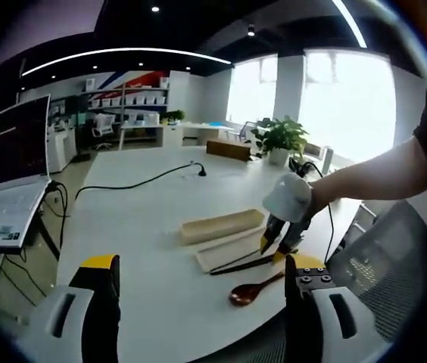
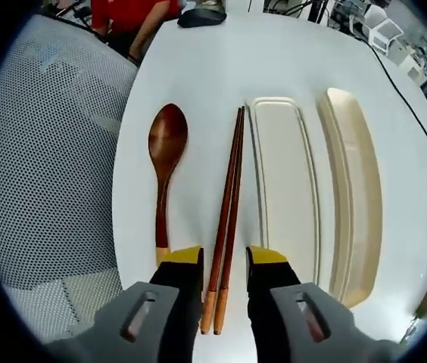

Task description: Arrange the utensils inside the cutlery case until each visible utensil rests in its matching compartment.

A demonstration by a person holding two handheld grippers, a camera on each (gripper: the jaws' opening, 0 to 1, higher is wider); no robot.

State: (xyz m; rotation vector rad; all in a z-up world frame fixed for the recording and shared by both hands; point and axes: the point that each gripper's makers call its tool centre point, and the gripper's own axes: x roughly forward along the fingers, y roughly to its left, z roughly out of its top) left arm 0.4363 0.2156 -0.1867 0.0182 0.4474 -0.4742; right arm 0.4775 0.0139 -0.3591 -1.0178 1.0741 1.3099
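Here, in the right gripper view, the right gripper point(image 2: 225, 261) has its jaws apart, straddling the near ends of the chopsticks point(image 2: 227, 212); whether the pads touch the sticks I cannot tell. The pair lies flat on the white counter point(image 2: 198, 60), long axis running straight away from the jaws, pale butt ends nearest the camera and partly hidden between the jaws, tips pointing far. Just left of them lies the wooden spoon point(image 2: 164, 162), roughly parallel, bowl at the far end, handle end tucked under the left jaw tip. Right of the chopsticks sits the cutlery case tray point(image 2: 285, 181), long axis the same way, and beside it the case lid point(image 2: 353, 189), its near end cut off by the view edge. No compartments can be made out inside the tray. A mesh chair point(image 2: 47, 174) is beside the counter edge.

In the left gripper view, the left gripper point(image 1: 202, 276) hovers with jaws wide apart, holding nothing. Further out, a person's arm point(image 1: 372, 174) brings the right gripper down over the chopsticks' end, spoon nearby. A laptop point(image 1: 13, 174) and a potted plant point(image 1: 280, 140) sit well beyond.
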